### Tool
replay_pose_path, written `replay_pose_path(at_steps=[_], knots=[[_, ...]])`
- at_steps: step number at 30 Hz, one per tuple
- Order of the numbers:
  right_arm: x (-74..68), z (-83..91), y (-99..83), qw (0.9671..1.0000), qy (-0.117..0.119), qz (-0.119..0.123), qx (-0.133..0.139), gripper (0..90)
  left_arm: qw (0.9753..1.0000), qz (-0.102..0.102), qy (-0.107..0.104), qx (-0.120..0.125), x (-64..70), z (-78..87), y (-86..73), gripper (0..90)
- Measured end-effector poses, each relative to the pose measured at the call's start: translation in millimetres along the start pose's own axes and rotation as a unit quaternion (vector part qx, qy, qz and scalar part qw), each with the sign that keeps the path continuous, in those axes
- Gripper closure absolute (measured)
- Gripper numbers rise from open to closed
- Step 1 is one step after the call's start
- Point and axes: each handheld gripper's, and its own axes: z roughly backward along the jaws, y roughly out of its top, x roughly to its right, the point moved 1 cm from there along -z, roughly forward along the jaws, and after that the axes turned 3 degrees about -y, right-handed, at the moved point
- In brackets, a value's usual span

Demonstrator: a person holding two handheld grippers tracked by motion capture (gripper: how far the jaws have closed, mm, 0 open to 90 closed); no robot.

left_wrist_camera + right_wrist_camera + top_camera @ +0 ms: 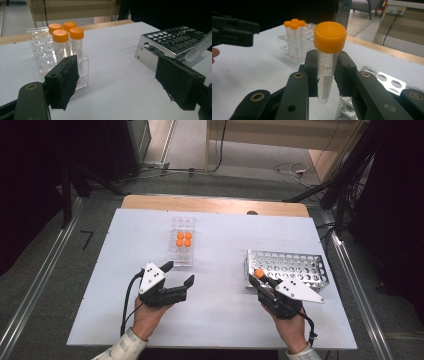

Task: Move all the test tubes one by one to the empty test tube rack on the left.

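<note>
**Right gripper clamps an orange-capped tube at the metal rack**

Right gripper [325, 75] has its two black jaws closed on a clear plastic tube [325, 75] with a wide orange screw cap; the tube stands upright between the pads, its rounded bottom hanging free below them. Faint printed marks run down its wall, but they are too blurred to read. In the high view this gripper [261, 279] sits at the near left corner of a perforated metal rack [295, 265] on the right half of the desk [220, 320], the orange cap just at the rack's edge.

Left gripper [180, 274] rests over the middle of the desk toward its near edge, jaws wide apart and holding nothing. Beyond it stands a clear plastic rack [182, 245] carrying four orange-capped tubes [65, 40] grouped in a square; its lower part is partly hidden behind the left jaw in the left gripper view. Cables and dark stands lie on the floor past the far edge.
</note>
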Motion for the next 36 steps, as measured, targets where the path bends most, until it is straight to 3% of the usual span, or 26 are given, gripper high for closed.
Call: replay_pose_path(at_steps=[13, 26, 36], knots=[[-32.1, -24.5, -17.6, 0.9975, 0.049, 0.021, -0.046, 71.4, 0.9988, -0.02, -0.044, 0.008, 28.6, 2.6, 6.2, 15.2], [-60.4, -42.7, -21.9, 0.9934, 0.089, 0.032, -0.065, 71.4, 0.992, -0.049, -0.115, 0.015, 59.3, 1.9, 8.4, 35.0], [-77.3, -49.5, -20.9, 0.9909, 0.11, 0.041, -0.066, 71.4, 0.9885, -0.058, -0.14, 0.001, 66.7, -6.0, 4.6, 51.3]])
